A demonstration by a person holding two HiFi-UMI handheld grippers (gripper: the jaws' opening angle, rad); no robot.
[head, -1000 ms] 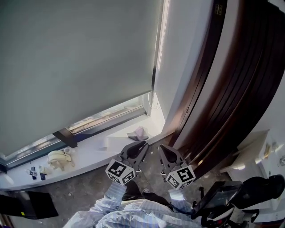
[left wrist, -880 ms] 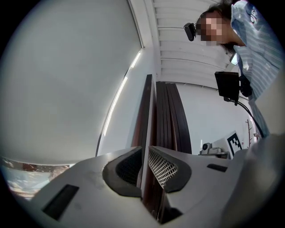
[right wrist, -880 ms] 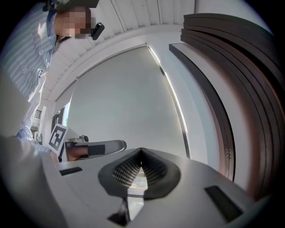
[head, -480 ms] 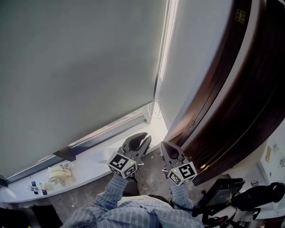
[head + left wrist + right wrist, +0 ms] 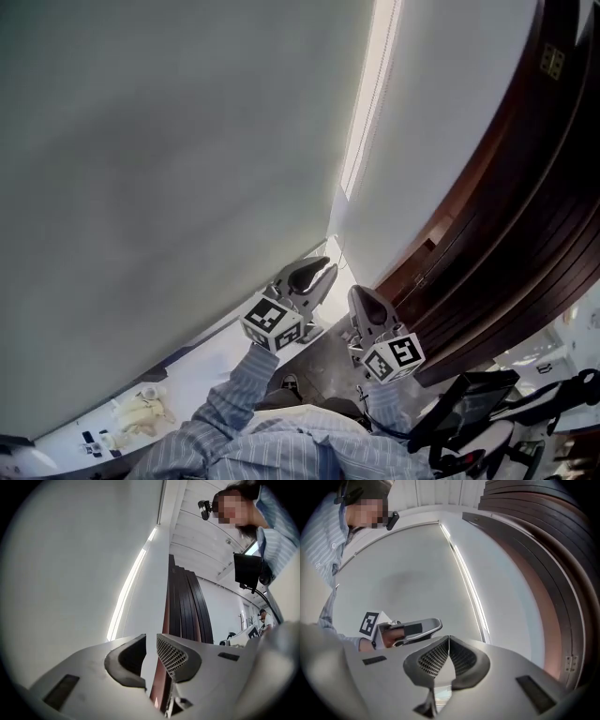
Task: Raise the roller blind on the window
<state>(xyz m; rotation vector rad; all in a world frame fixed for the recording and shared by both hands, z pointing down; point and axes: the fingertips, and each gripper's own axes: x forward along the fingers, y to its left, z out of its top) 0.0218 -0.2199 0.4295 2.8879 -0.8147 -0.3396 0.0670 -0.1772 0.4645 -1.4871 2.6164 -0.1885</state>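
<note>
Now, nearest to us, striped sleeves (image 5: 239,398) end in the two tools, held level near the window's lower right corner. The left tool (image 5: 150,643) has its jaws a little apart. Only wall and dark panelling show through the gap, so it holds nothing. The right tool (image 5: 448,642) has its ribbed pads pressed together, likewise on nothing. In the head view the two sit side by side. The left one is near the blind's lower right corner and the right one sits beside it, towards the panelling. Neither appears to touch the blind.

Beyond them lies the white windowsill (image 5: 220,352). Above it hangs the roller blind (image 5: 169,141), a broad grey sheet lowered almost to the sill and filling the window. We judge its cloth light, thin and limp, and stiff only along the bottom edge. Pinching the cloth itself would likely crease it and raise nothing. The sensible hold is an operating cord, which we would expect at the right edge. Thin lines run along the strip of daylight (image 5: 368,112) there in the right gripper view, but we cannot tell whether they are a cord. Such a cord would be slim and slippery, calling for a firm pinch. Farthest off stand the white wall (image 5: 422,169) and the dark wood panels (image 5: 525,206).
</note>
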